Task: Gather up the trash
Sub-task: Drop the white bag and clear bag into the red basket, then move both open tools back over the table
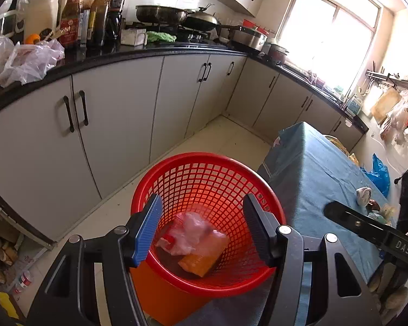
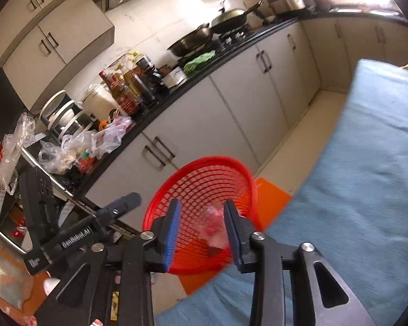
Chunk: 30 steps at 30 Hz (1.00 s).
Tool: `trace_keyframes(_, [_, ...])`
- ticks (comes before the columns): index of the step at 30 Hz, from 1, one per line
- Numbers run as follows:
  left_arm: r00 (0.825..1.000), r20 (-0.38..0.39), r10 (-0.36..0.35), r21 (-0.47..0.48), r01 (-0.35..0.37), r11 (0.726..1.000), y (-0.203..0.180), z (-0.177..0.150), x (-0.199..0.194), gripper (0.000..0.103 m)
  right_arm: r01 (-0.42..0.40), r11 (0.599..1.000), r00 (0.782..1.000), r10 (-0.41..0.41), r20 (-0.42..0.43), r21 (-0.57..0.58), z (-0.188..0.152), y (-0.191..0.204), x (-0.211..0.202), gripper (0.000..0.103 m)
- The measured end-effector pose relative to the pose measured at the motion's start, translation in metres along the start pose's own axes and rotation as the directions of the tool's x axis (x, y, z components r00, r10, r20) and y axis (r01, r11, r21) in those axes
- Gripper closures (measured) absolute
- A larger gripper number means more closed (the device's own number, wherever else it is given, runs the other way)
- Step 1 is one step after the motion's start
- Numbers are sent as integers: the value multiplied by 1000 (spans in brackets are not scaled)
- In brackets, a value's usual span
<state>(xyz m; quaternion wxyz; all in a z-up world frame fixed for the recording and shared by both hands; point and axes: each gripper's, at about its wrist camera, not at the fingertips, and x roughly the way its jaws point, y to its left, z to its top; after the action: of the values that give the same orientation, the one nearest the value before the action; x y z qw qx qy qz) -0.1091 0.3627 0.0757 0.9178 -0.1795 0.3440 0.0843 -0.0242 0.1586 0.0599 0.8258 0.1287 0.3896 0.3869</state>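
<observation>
Red basket [image 1: 204, 163] below both empty, parted tongs [image 1: 201, 209].

A home kitchen: stove pans [image 1: 160, 13], cabinets [image 1: 117, 114], sauce bottles [image 1: 100, 13].

one red basket [image 1: 208, 163], two pans [image 1: 160, 13], one blue-covered table [image 1: 318, 168].

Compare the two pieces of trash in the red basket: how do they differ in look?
In the left wrist view, the crumpled plastic bag is pale pink, translucent and shapeless; the orange packet is opaque, flat and box-like. The plastic bag lies on top, partly covering the orange packet, which sits nearer the wall of the red basket. Both rest at the basket bottom, and no gripper is touching either.
</observation>
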Motion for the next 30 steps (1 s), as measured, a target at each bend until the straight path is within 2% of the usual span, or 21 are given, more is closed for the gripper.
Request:
trace_keyframes(2, [1000, 12, 1, 14, -1, 1000, -8, 0, -7, 42, 39, 999, 999, -39, 24, -4, -5, -8, -19, 56])
trace_keyframes(7, [999, 45, 1, 93, -5, 996, -49, -9, -26, 38, 116, 992, 991, -119, 61, 51, -22, -42, -69, 53])
trace_keyframes(14, [998, 11, -58, 210, 54, 976, -128, -28, -28, 33, 209, 966, 970, -224, 90, 150, -47, -95, -135, 52])
trace_keyframes(19, [995, -37, -95, 284, 102, 953, -189, -46, -16, 32, 333, 929, 936, -347, 65, 163, -66, -127, -176, 47])
trace_keyframes(23, [989, -80, -122, 340, 142, 930, -236, -63, -2, 32, 444, 884, 891, -453, 39, 145, -84, -149, -204, 46])
trace_keyframes(27, [982, -125, -143, 380, 181, 907, -276, -80, 11, 32, 489, 858, 865, -500, 35, 159, -96, -168, -228, 46])
trace_keyframes(30, [975, -160, -154, 413, 208, 887, -307, -92, 21, 32, 500, 846, 851, -520, 77, 186, -104, -182, -253, 45])
